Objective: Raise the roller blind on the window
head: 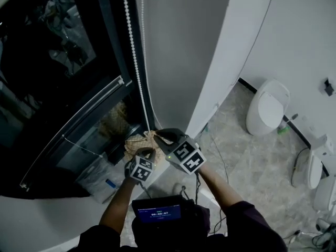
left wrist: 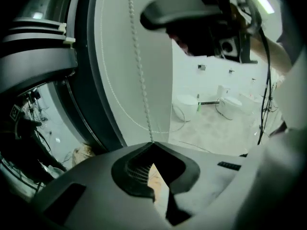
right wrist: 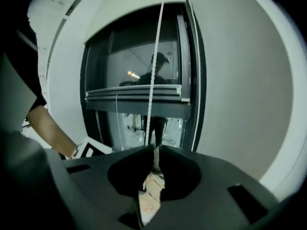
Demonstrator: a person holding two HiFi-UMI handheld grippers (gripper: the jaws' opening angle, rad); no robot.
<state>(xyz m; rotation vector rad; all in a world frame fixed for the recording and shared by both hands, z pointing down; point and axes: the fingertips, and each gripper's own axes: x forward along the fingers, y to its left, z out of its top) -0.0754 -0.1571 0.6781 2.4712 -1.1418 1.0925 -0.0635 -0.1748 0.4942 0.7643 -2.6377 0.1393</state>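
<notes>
Roller blind (right wrist: 134, 94) is hanging part-way down the window, with its bottom rail above and ahead of both claws. Bead chain (head: 134, 56) is dropping into the right claw (right wrist: 156, 150), whose jaws are pinching shut on it. Left claw (left wrist: 152, 145), sitting below the right, is also clamping a strand. Pulling step looks to be in hand, with the next move likely needing a steady downward haul. Head view is showing toilets (head: 268, 106) off to the right claw's side, which the right gripper view is missing.
</notes>
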